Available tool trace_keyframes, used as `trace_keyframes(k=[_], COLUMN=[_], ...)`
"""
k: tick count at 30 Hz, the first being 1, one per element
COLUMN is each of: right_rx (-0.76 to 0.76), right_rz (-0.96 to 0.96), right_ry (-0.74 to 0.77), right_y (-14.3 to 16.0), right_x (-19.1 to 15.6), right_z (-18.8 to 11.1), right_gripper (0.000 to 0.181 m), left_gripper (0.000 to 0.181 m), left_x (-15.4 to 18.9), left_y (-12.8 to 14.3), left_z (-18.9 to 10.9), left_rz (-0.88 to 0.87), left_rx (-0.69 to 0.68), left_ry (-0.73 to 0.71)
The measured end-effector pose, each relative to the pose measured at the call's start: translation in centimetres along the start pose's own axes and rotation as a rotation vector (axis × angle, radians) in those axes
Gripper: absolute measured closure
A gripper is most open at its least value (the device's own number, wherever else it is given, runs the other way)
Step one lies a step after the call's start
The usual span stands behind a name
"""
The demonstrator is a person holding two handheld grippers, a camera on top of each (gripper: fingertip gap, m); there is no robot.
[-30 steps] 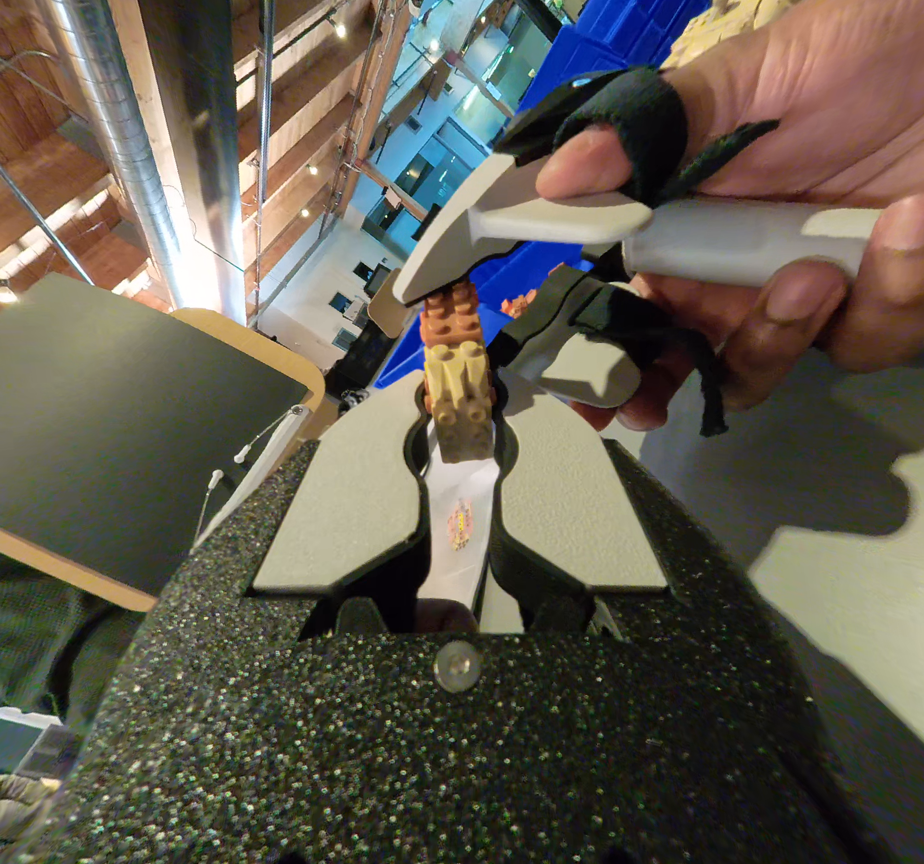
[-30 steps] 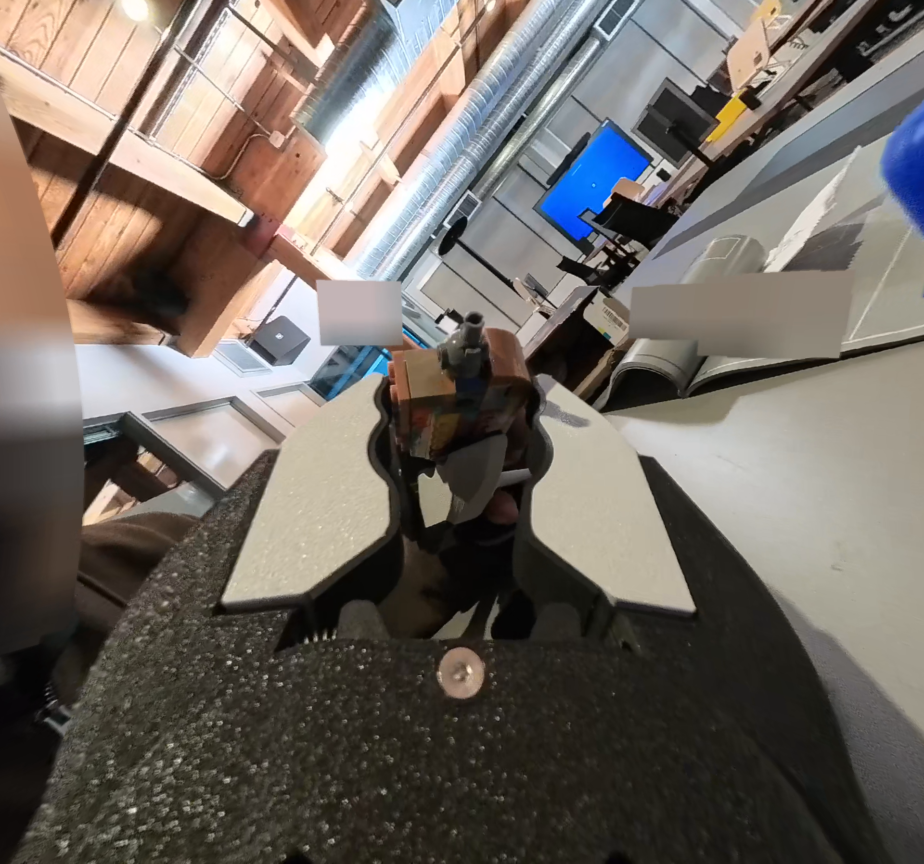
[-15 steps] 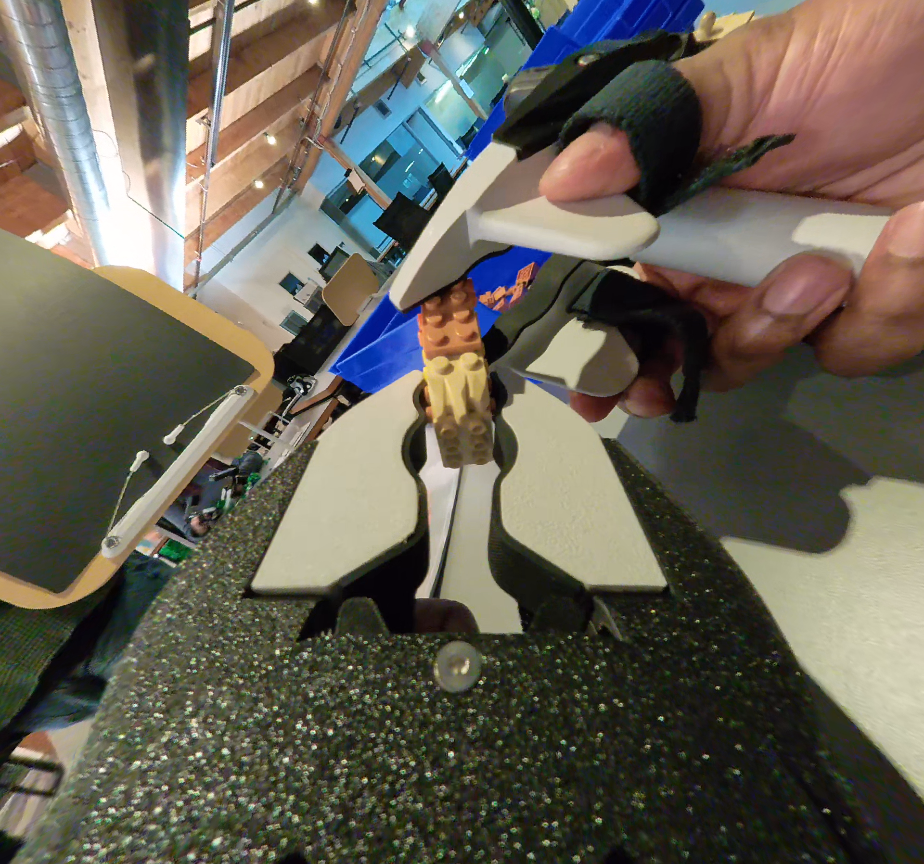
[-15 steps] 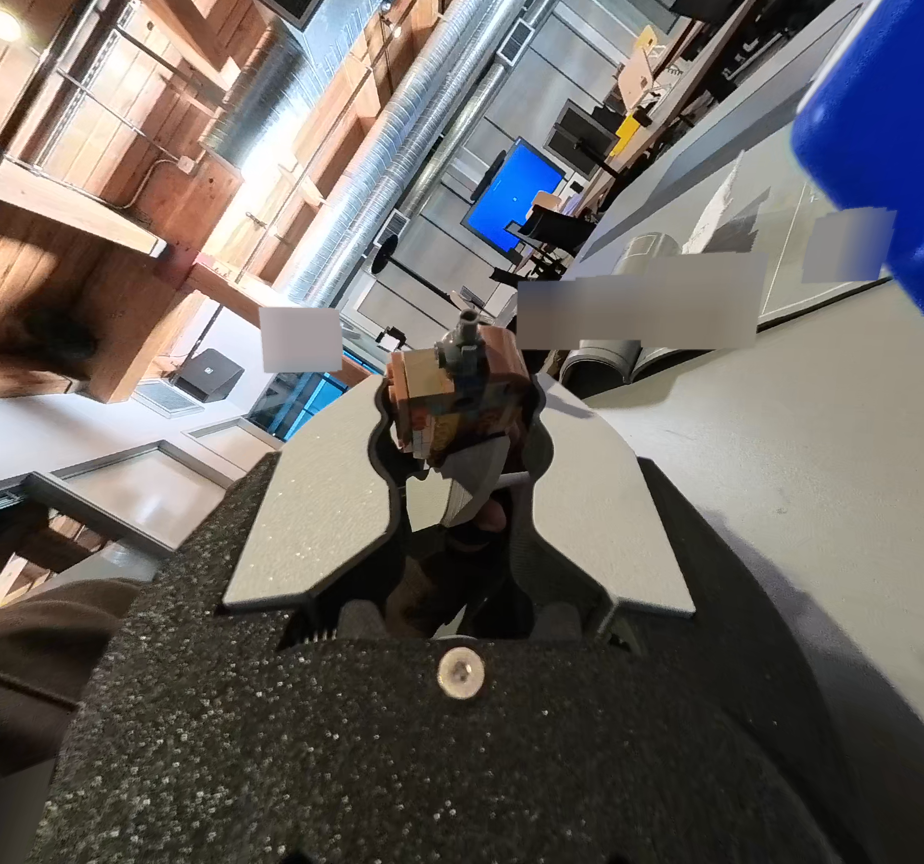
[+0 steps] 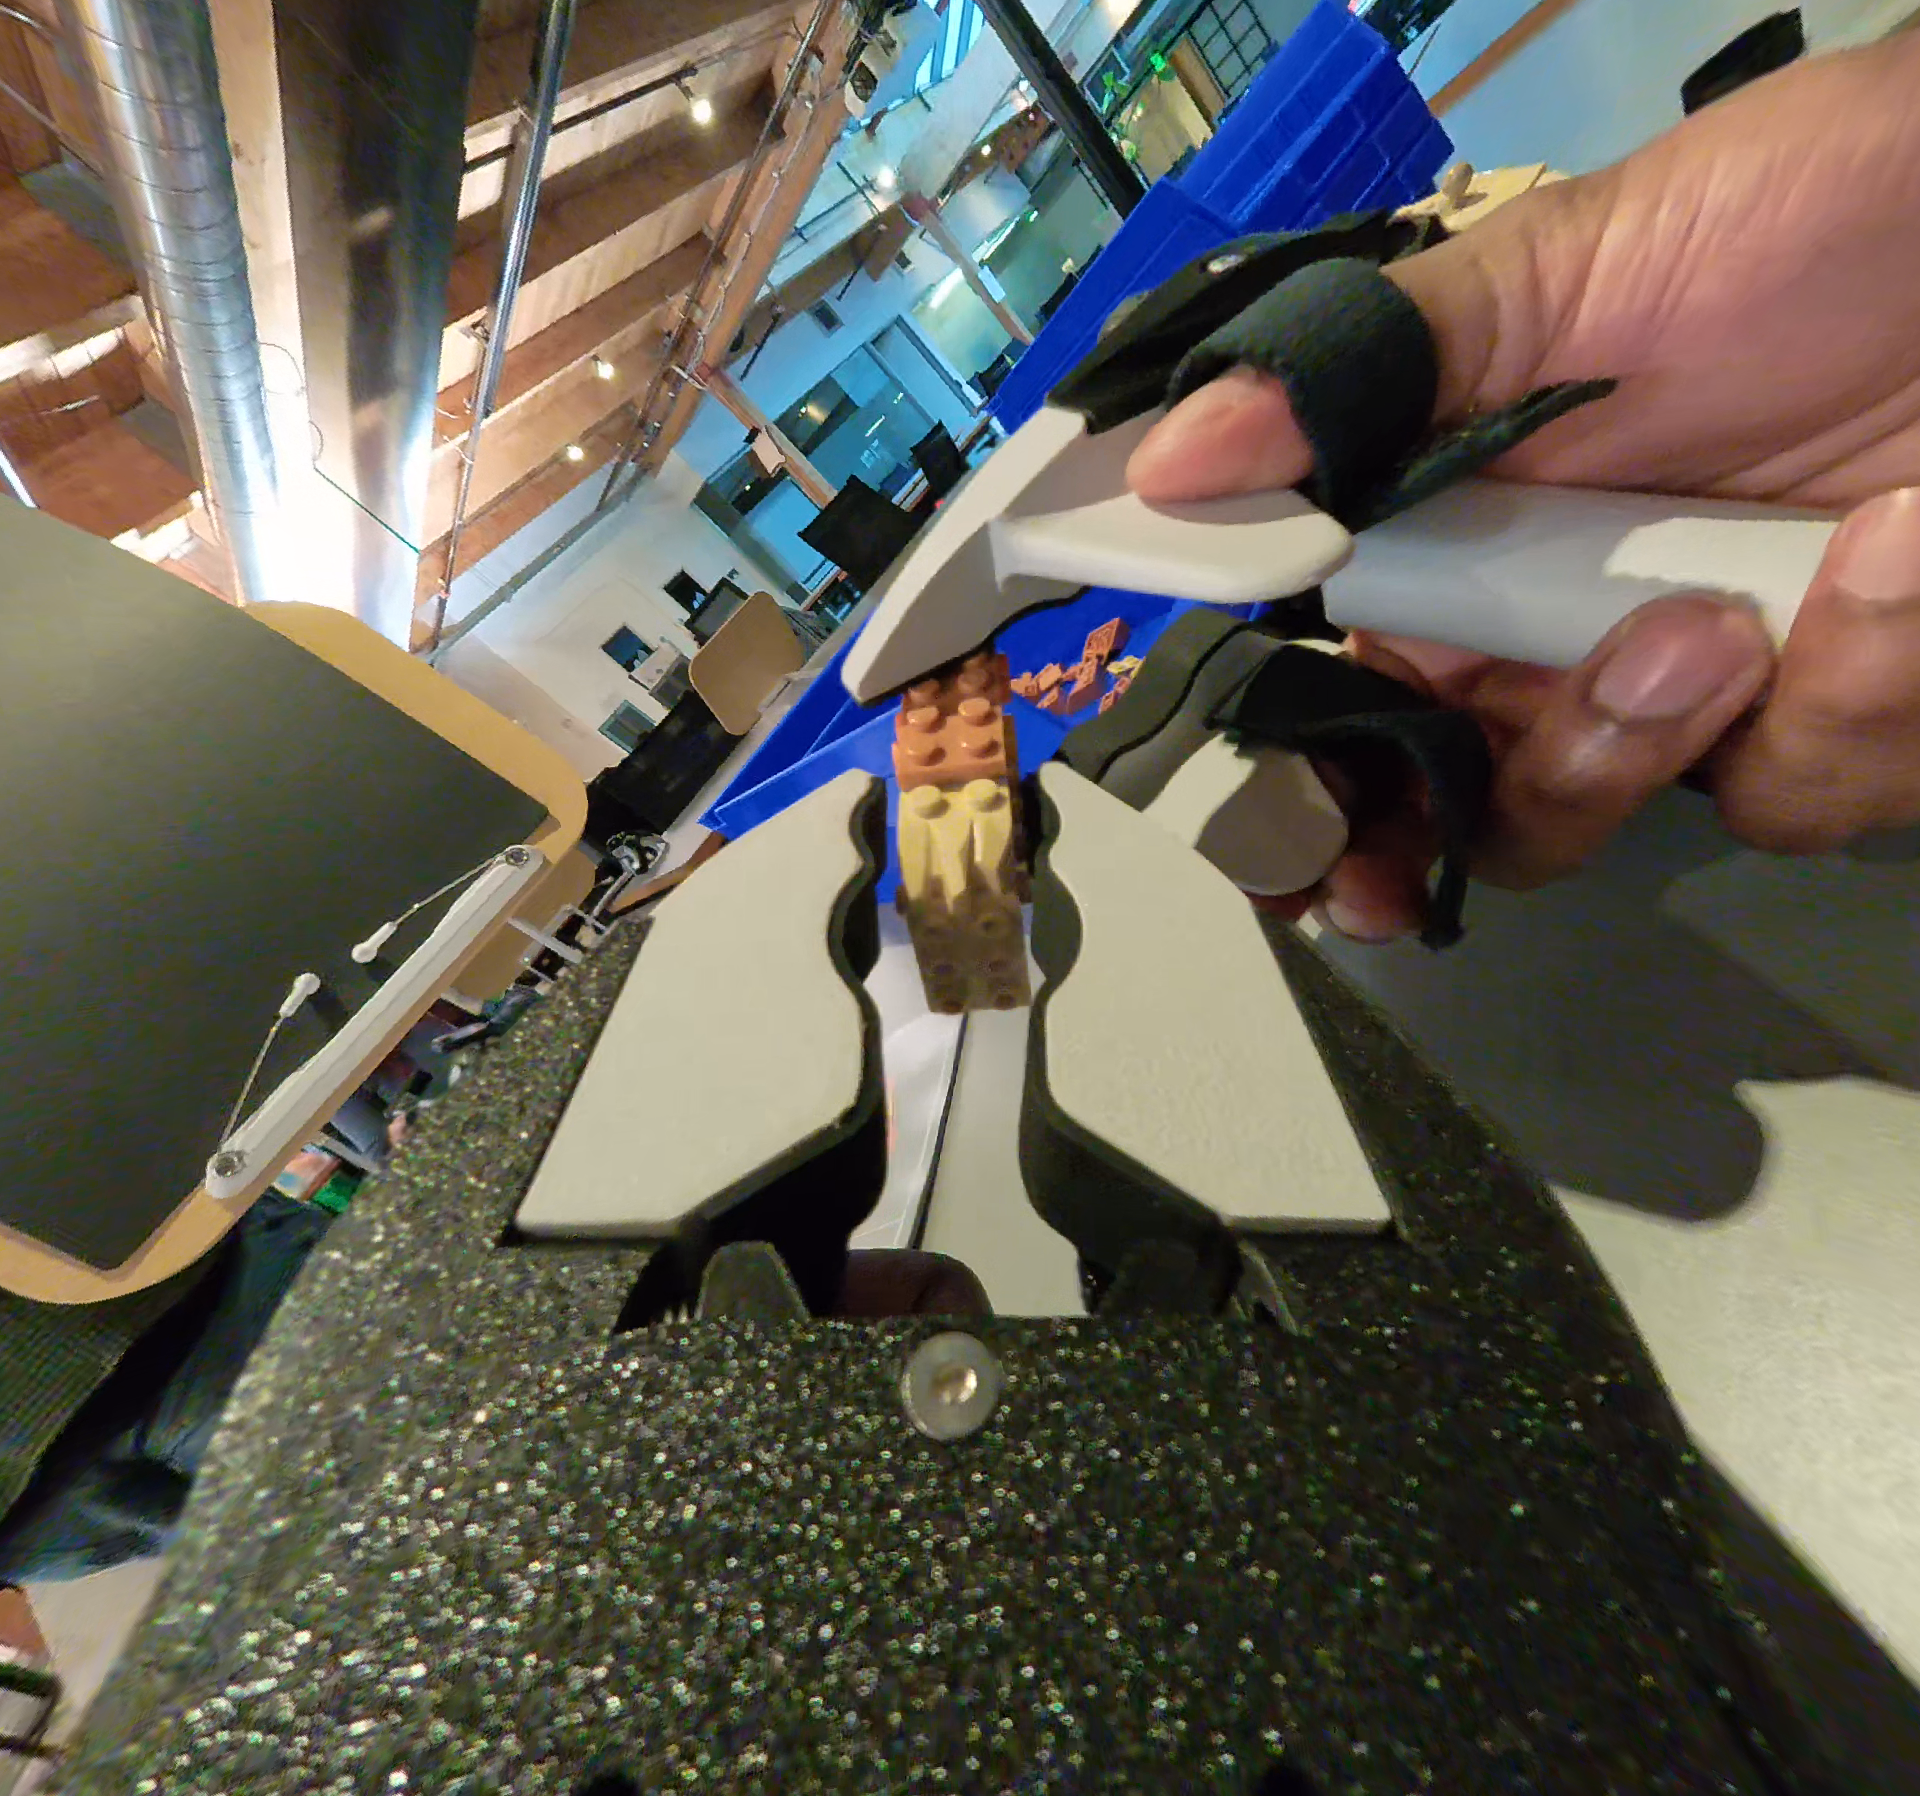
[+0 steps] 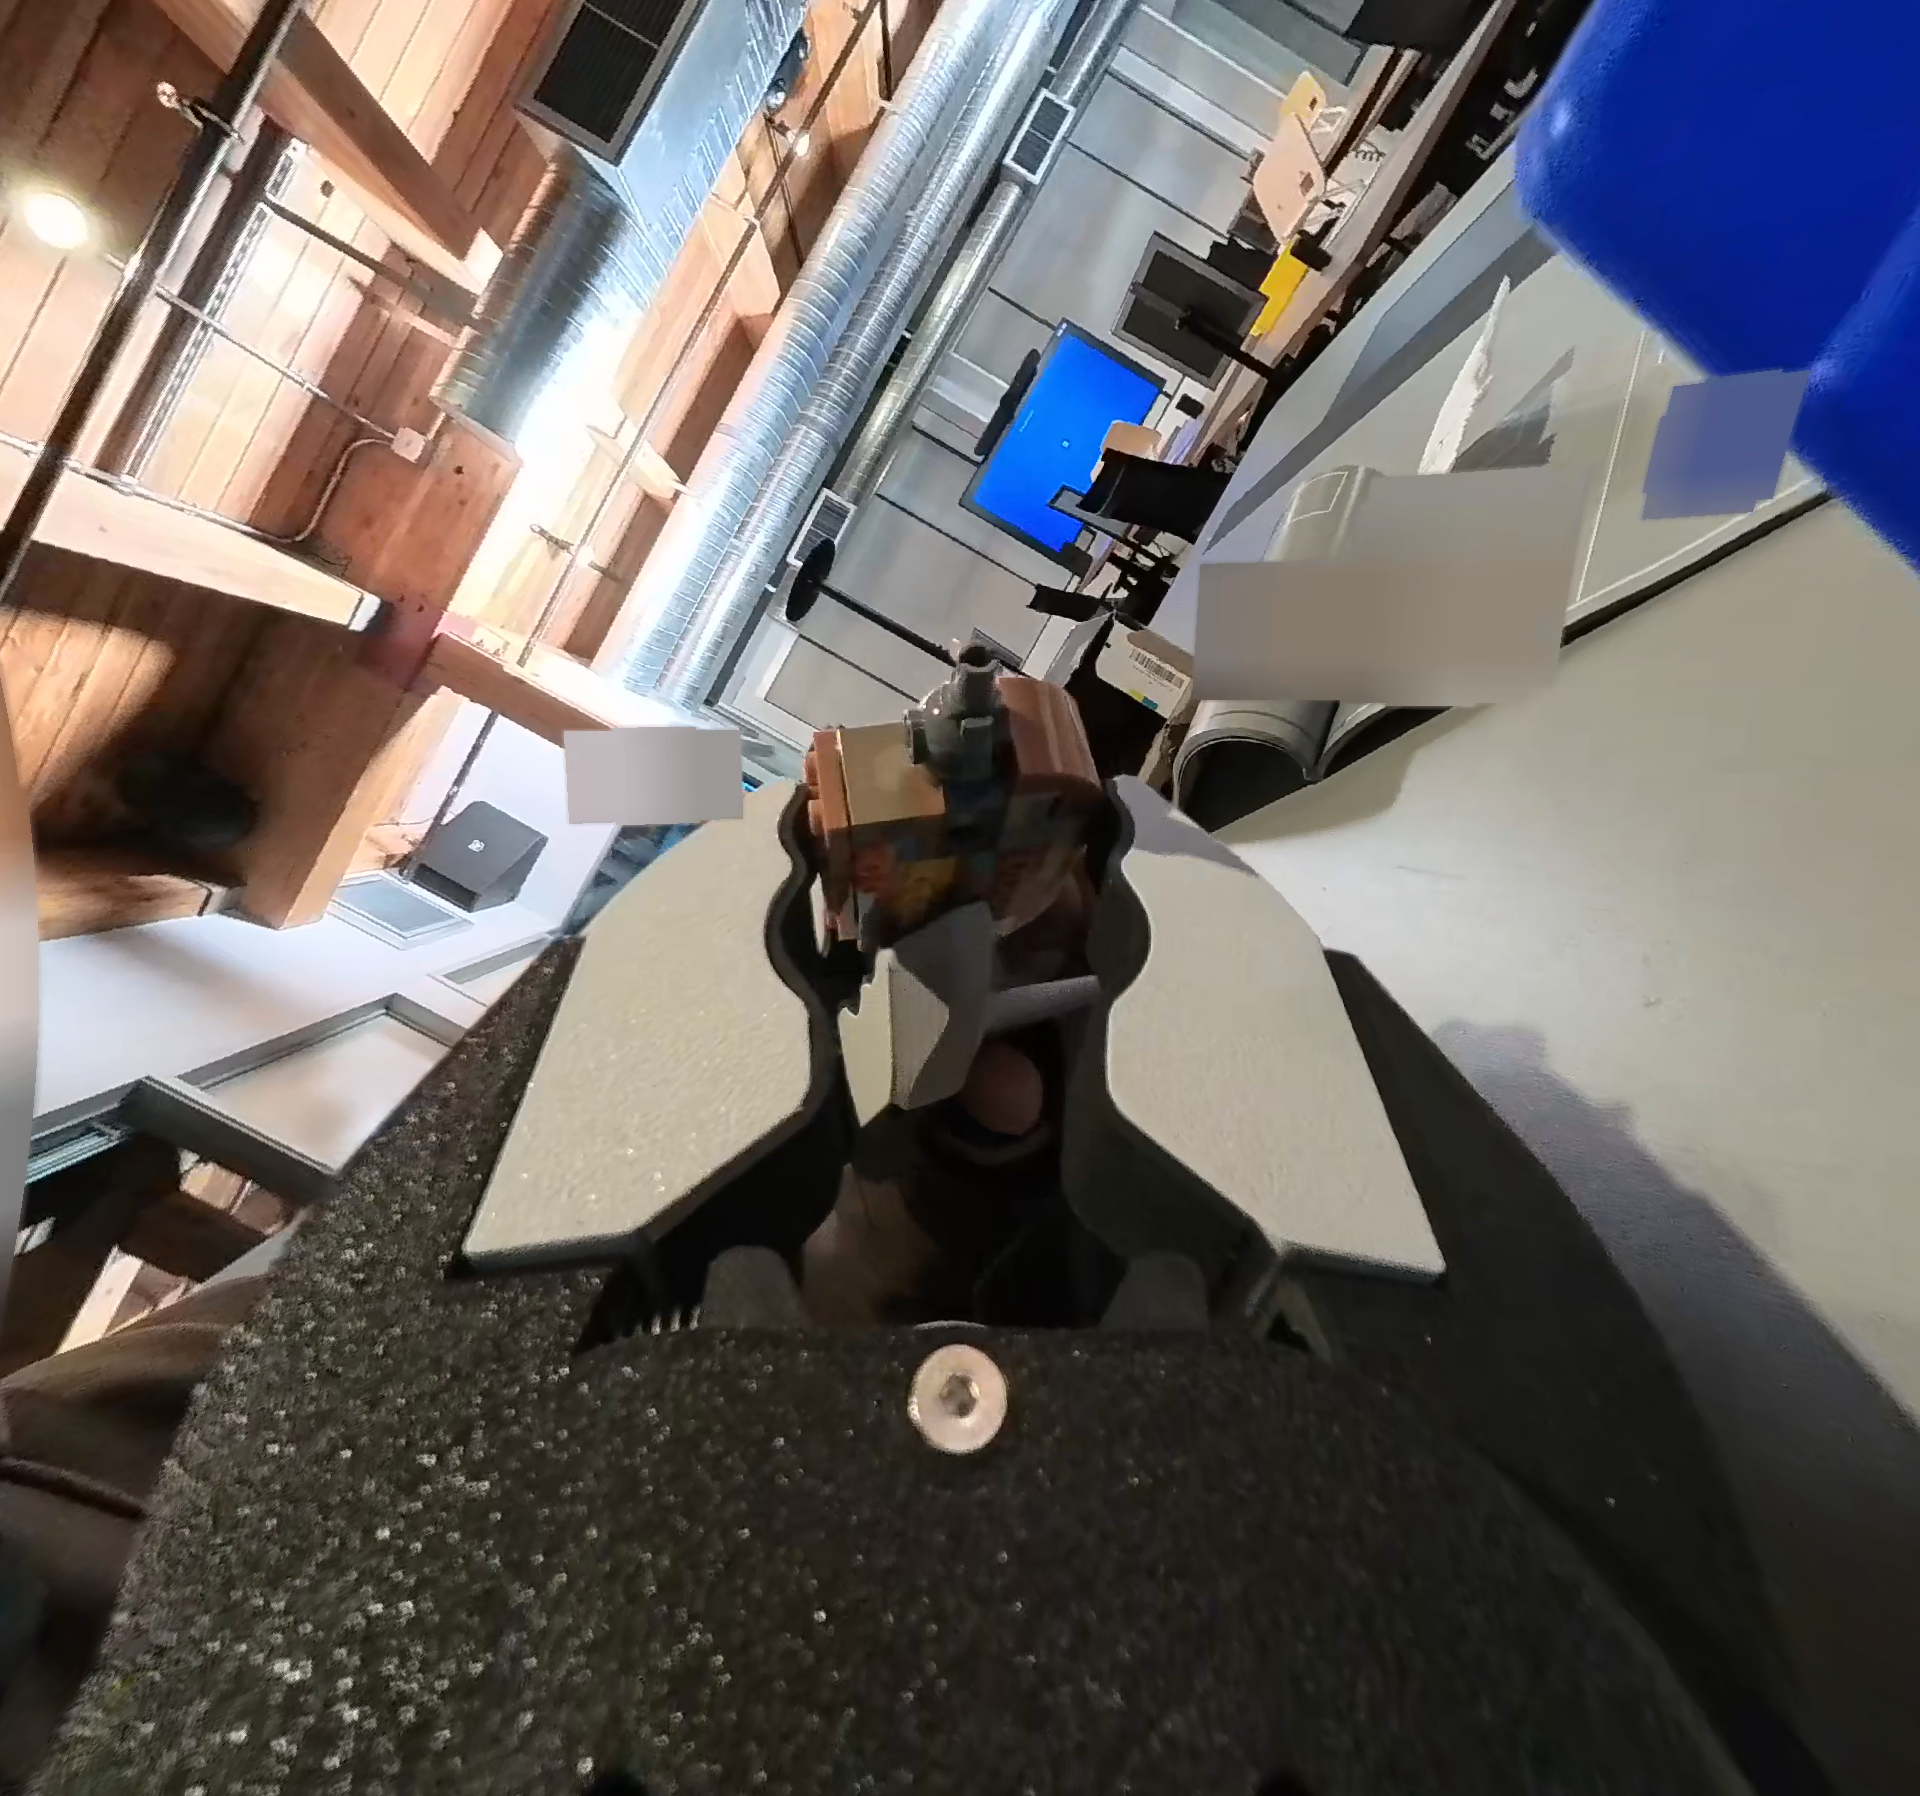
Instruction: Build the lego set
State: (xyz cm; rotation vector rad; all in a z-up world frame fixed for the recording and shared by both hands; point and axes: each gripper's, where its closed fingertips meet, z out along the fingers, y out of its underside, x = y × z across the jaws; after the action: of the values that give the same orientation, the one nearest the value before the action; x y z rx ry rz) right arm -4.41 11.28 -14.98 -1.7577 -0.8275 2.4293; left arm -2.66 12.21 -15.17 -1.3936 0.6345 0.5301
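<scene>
Tan-and-brown lego stack (image 5: 961,853) sits clamped in my left gripper (image 5: 954,899); my right gripper (image 6: 956,873) pinches its far end, its printed sticker unreadable.

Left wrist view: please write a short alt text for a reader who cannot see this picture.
The left gripper is shut on a small stack of tan and brown bricks, held up in the air. A person's hand brings the right gripper in from the right, its fingers closing on the brown top of the stack. Blue bins stand behind.
</scene>
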Motion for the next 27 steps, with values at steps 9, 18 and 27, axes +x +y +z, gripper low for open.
trace_keyframes(k=[9, 18, 27], right_rx=[0.012, 0.021, 0.031], right_rz=[0.036, 0.045, 0.060], right_ry=[0.015, 0.020, 0.006], right_y=[0.26, 0.23, 0.17], right_x=[0.29, 0.47, 0.70], right_z=[0.14, 0.10, 0.16], right_gripper=[0.131, 0.131, 0.130], left_gripper=[0.158, 0.159, 0.159], left_x=[0.11, 0.20, 0.25], left_y=[0.15, 0.28, 0.45], left_z=[0.16, 0.25, 0.30], left_rz=[-0.051, -0.083, -0.085], left_rx=[-0.010, -0.019, -0.034], left_ry=[0.027, 0.045, 0.050])
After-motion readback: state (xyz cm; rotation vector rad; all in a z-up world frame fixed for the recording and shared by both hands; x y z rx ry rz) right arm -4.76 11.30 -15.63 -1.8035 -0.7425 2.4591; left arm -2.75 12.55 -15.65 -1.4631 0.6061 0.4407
